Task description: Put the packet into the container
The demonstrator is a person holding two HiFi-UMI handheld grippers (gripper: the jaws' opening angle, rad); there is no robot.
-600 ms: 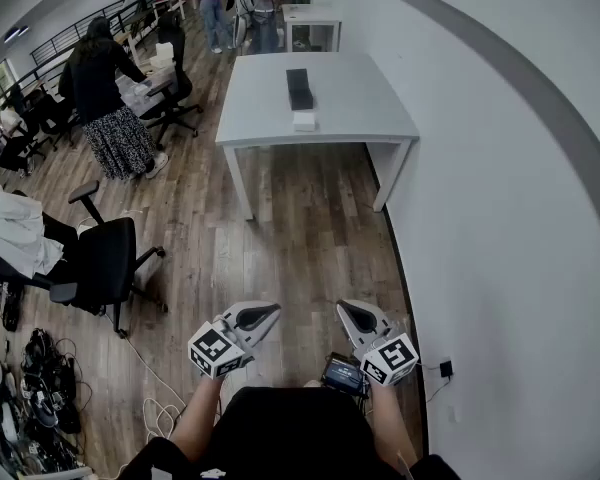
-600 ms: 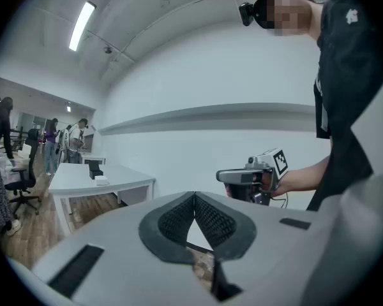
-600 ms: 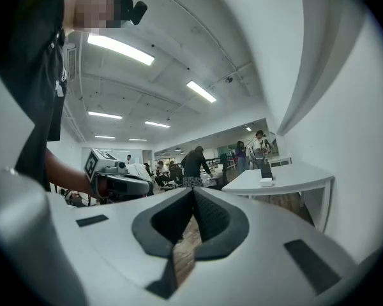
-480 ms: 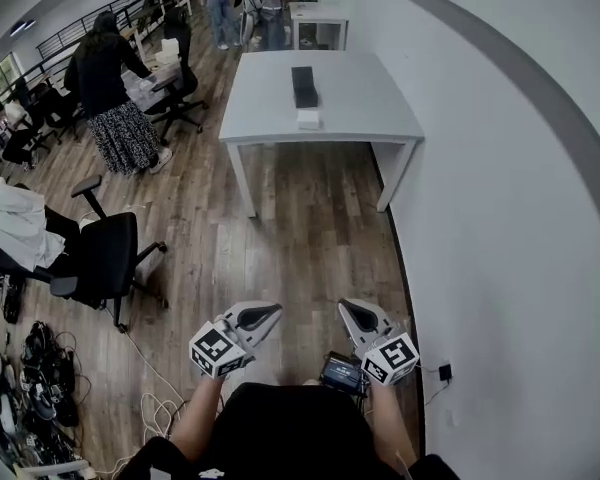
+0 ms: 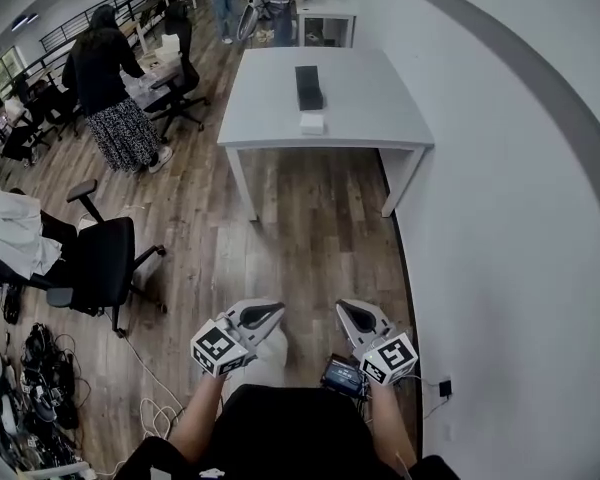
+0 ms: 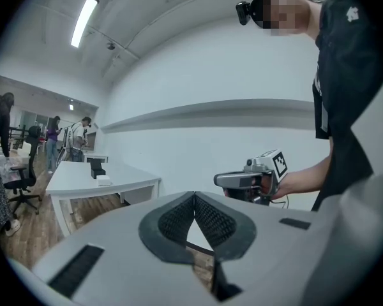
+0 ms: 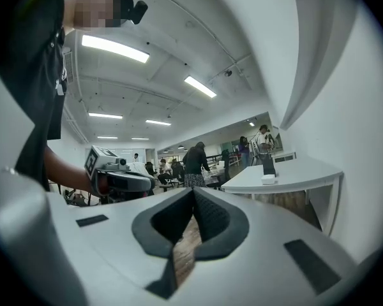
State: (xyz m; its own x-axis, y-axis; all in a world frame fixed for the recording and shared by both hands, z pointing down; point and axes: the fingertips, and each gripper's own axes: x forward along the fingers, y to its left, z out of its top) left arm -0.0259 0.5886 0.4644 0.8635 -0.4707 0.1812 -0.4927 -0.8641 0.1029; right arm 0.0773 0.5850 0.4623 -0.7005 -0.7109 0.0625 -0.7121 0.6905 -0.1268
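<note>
A white table (image 5: 360, 103) stands ahead by the wall. On it lie a black oblong container (image 5: 308, 86) and, just nearer, a small white packet (image 5: 312, 123). Both grippers are held low in front of the person, far from the table. My left gripper (image 5: 272, 310) is shut and empty, and so is my right gripper (image 5: 343, 309). The left gripper view has its pads (image 6: 207, 218) pressed together, with the container (image 6: 97, 168) and the packet (image 6: 103, 180) far off at the left. In the right gripper view the packet (image 7: 266, 179) sits small on the table at the right.
A black office chair (image 5: 100, 263) and a chair draped in white cloth (image 5: 15, 233) stand at the left. A person in a dark top (image 5: 105, 88) stands by desks further back. Cables (image 5: 40, 388) lie on the wooden floor at lower left. A white wall (image 5: 520, 218) runs along the right.
The table has slid a little down and to the right in the head view as the camera came nearer. Both grippers stay shut in the same low place.
</note>
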